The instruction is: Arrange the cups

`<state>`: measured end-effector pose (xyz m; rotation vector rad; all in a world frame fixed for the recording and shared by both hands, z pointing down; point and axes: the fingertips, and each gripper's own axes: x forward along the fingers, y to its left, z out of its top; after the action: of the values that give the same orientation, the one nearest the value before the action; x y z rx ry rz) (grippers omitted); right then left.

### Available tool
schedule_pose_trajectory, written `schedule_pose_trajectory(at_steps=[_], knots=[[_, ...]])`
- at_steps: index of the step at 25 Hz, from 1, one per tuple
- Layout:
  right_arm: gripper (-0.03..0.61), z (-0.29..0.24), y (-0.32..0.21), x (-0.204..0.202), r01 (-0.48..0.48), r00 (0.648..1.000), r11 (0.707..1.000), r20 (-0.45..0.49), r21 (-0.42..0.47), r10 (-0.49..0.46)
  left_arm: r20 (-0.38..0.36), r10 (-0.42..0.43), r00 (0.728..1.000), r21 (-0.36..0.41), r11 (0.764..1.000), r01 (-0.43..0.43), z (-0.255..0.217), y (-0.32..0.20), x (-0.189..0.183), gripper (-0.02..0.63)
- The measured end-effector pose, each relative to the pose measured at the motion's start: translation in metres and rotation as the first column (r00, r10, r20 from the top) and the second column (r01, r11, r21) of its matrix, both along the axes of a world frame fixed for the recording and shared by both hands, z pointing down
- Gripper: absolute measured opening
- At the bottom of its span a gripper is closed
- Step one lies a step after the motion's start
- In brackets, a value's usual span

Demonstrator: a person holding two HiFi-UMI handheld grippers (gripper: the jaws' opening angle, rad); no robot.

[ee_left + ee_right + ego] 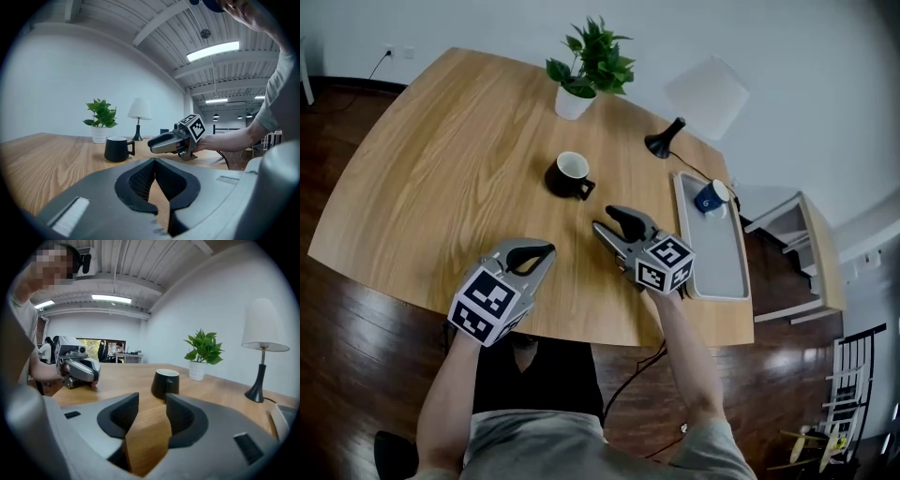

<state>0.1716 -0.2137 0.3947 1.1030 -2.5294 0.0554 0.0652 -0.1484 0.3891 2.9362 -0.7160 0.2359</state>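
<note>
2 grippers are low over the wooden table (441, 169). The left gripper (542, 251) has its jaws pressed together at the tips and holds nothing. The right gripper (607, 220) has its jaws spread apart, with only bare table between them. It touches no cup. The black cup (570, 174) stands near it, handle turned toward it. The blue cup (711, 197) is in the far end of the grey tray (717, 272).

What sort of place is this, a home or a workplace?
Probably an open-plan office or studio, not a home. A wooden table carries a potted plant and a lamp, strip lights line a bare beamed ceiling, and what look like more desks stand at the far end.
</note>
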Motion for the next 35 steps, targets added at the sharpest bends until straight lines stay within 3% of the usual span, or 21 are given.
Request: schedule_pose_trajectory(at_steps=[6, 13, 16, 21, 31, 35], knots=[[0.176, -0.004, -0.022, -0.001, -0.050, 0.995, 0.999, 0.086, -0.004, 0.050, -0.010, 0.002, 1.000, -0.001, 1.000, -0.002, -0.008, 0.000, 0.003, 0.009], [0.179, -0.005, -0.048, -0.001, -0.091, 0.995, 0.996, 0.035, 0.021, 0.090, -0.012, 0.000, 1.000, -0.002, 1.000, 0.000, -0.006, 0.001, 0.001, 0.009], [0.213, -0.005, -0.058, -0.005, -0.089, 0.996, 0.996, -0.011, 0.025, 0.089, -0.012, 0.000, 1.000, -0.002, 1.000, 0.000, -0.007, 0.002, 0.000, 0.009], [0.216, 0.000, -0.076, -0.009, -0.076, 0.993, 0.997, -0.084, 0.024, 0.078, -0.011, 0.000, 1.000, 0.000, 1.000, 0.000, -0.007, 0.001, 0.000, 0.009], [0.087, 0.005, -0.079, -0.020, -0.037, 0.993, 0.999, -0.114, 0.017, 0.039, -0.011, 0.002, 1.000, 0.005, 1.000, -0.002, -0.007, 0.002, -0.001, 0.009], [0.084, 0.002, -0.078, -0.019, -0.056, 0.995, 0.998, -0.080, -0.001, 0.055, -0.011, 0.000, 1.000, -0.004, 1.000, 0.000, -0.007, 0.002, -0.001, 0.009]])
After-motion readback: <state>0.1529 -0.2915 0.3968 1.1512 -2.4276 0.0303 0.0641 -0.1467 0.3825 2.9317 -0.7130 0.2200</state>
